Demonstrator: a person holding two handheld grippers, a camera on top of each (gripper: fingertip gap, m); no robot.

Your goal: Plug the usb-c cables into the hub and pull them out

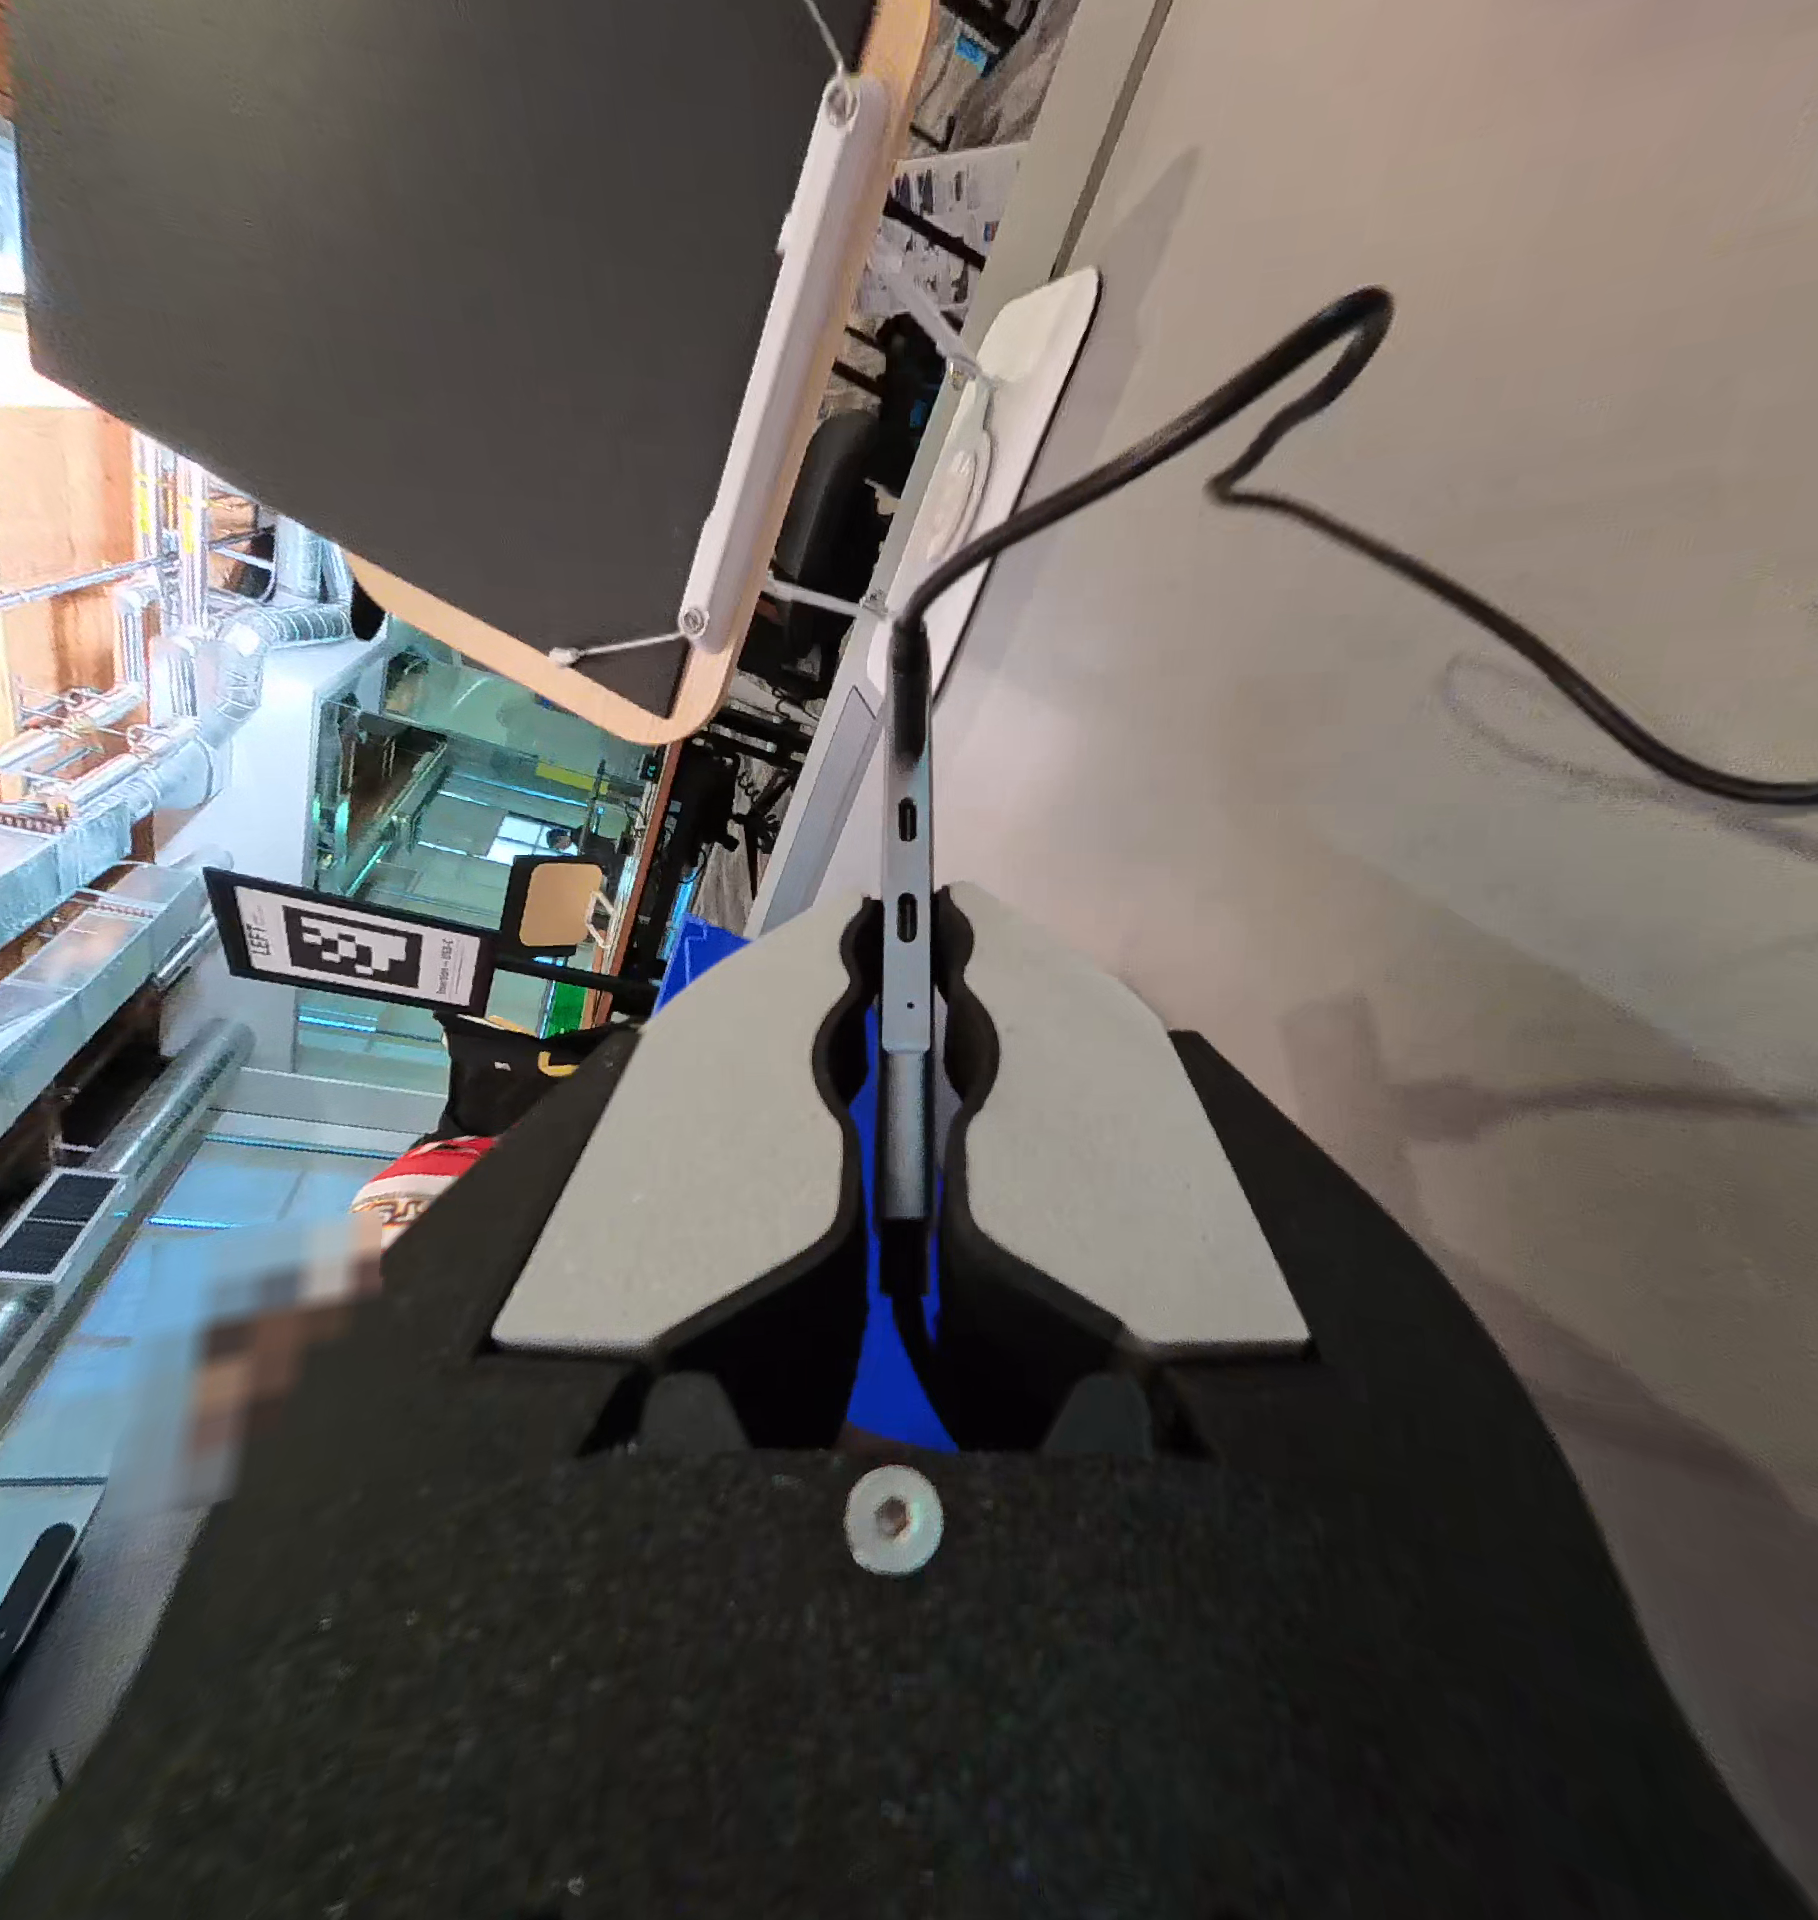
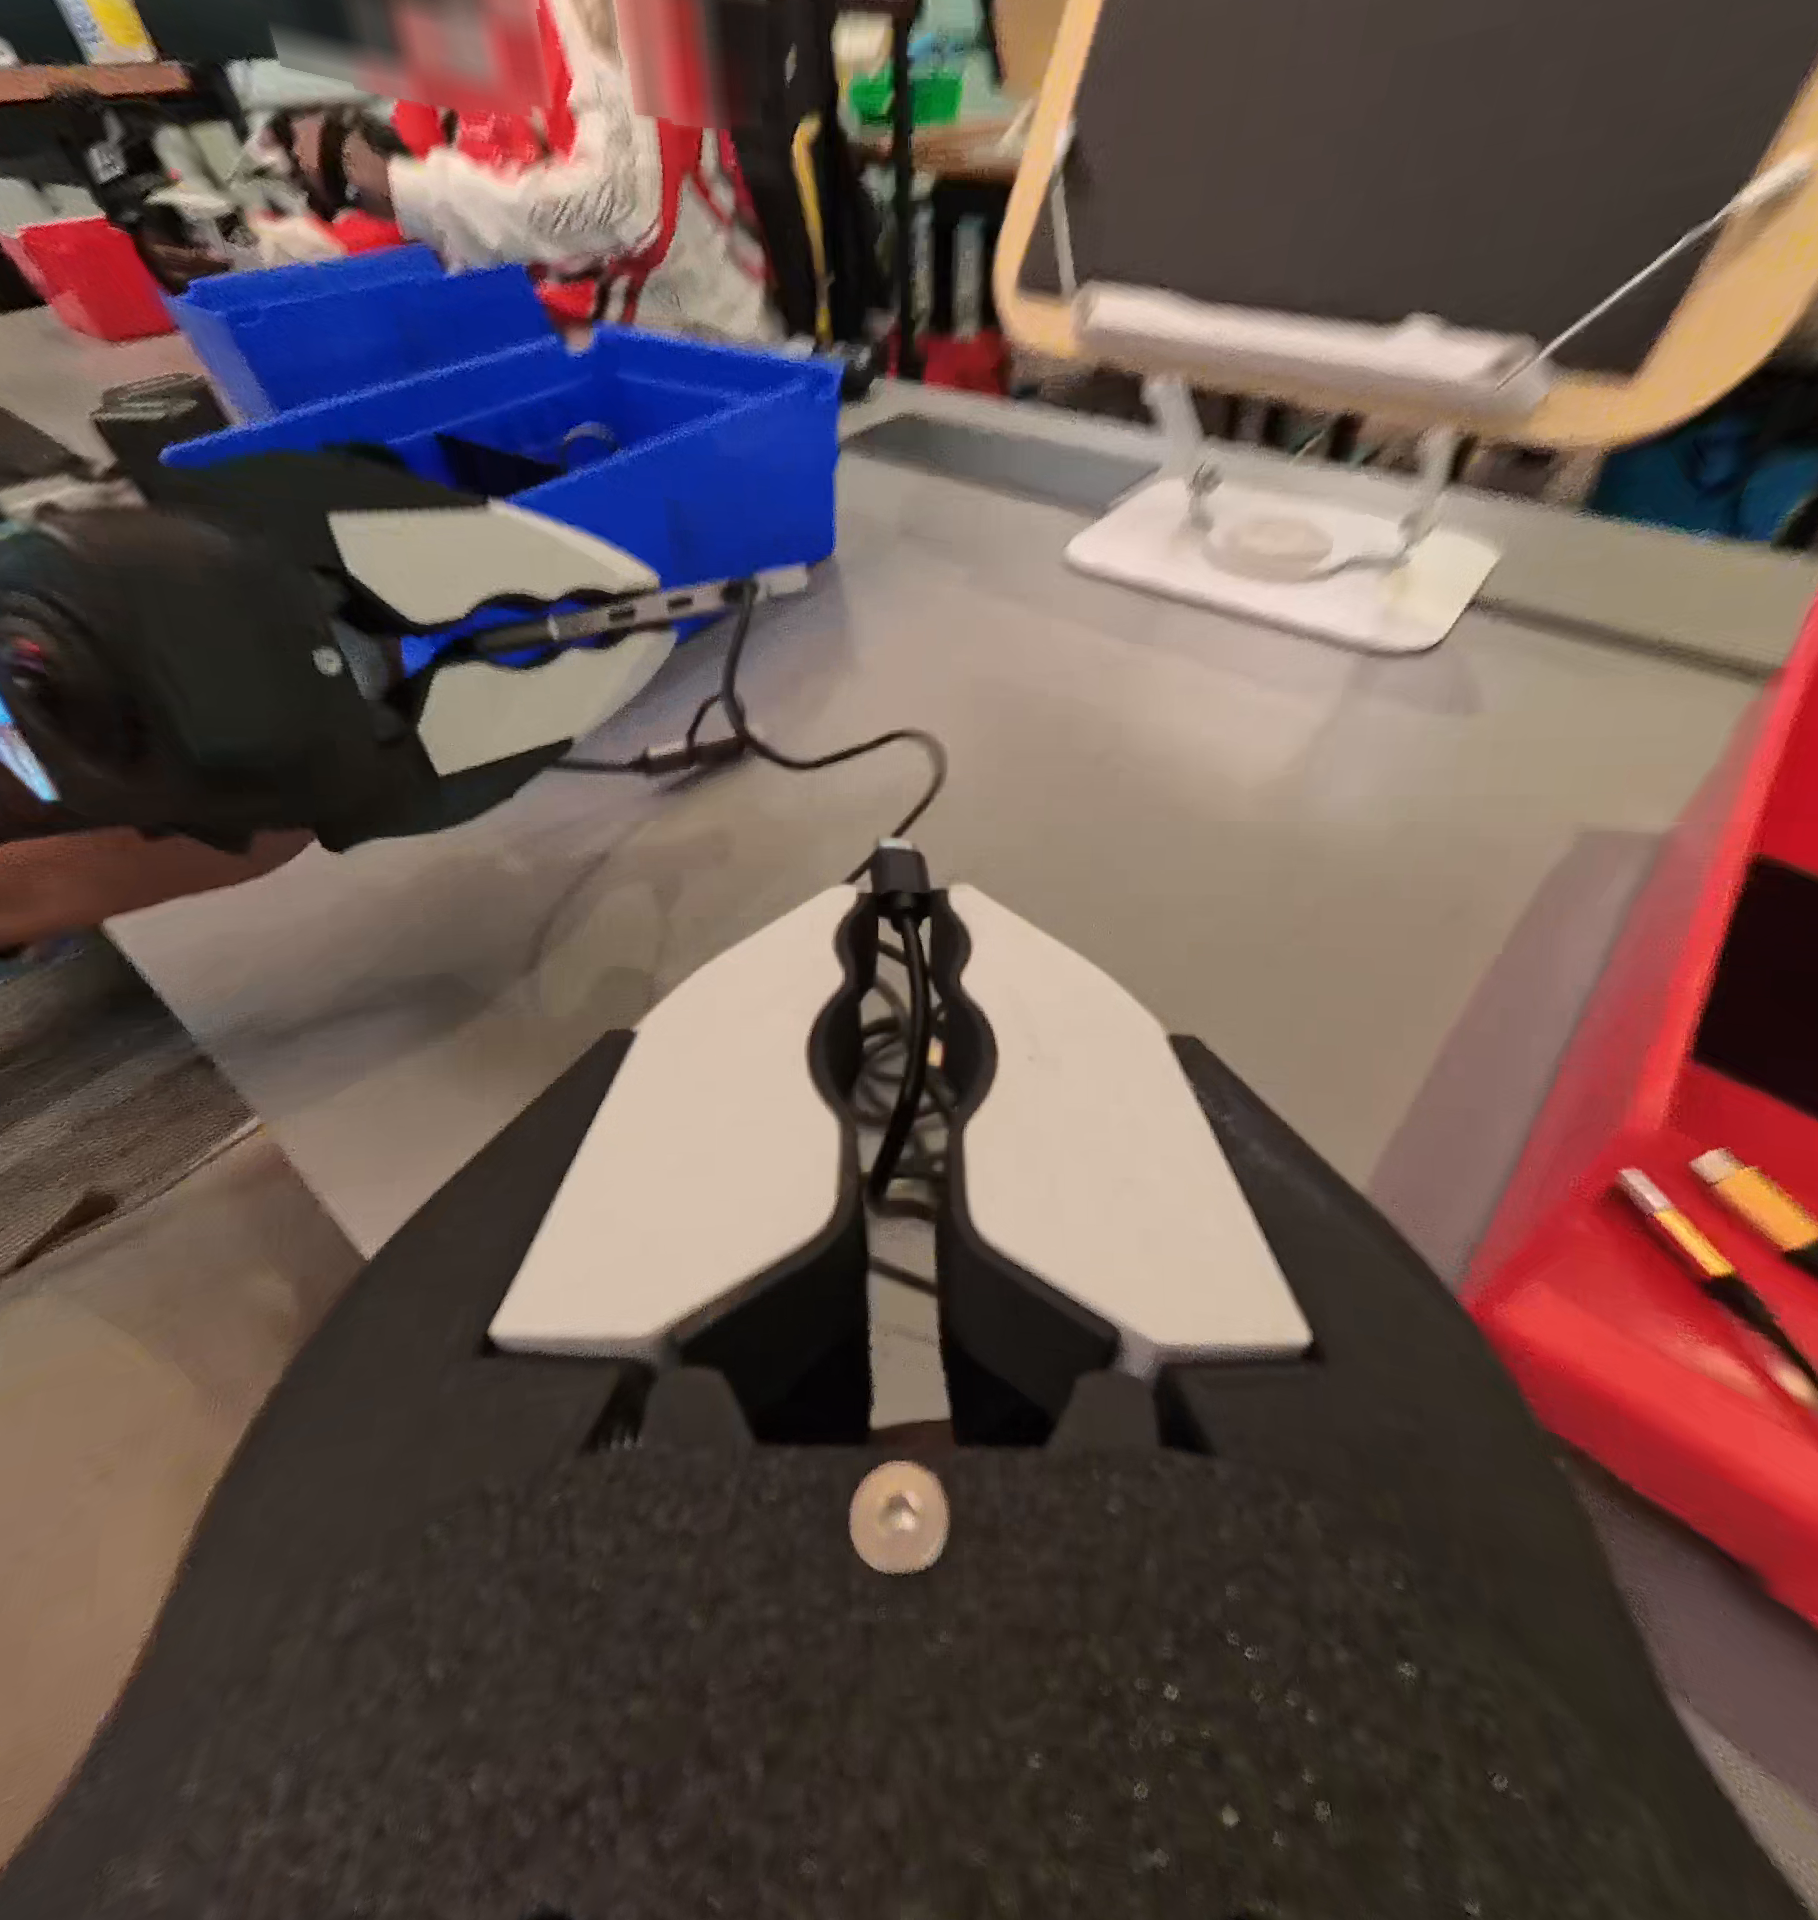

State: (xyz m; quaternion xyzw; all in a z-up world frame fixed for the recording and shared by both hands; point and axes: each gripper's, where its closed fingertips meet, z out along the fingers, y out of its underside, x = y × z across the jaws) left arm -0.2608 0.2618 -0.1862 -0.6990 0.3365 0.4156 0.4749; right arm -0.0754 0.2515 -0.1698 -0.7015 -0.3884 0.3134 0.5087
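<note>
Your left tool (image 1: 905,935) is clamped on the grey hub (image 1: 907,914), held off the counter (image 2: 1092,727). One black cable (image 1: 1144,478) already sits in its far port; two ports look empty. Your right tool (image 2: 900,904) grips a black plug (image 2: 897,868), well apart from the hub. That plug-in and all the pulling-out appear left.

Brushed metal hub (image 1: 907,935), glossy blue plastic bin (image 2: 614,436), matt grey table (image 2: 1092,748)
</note>
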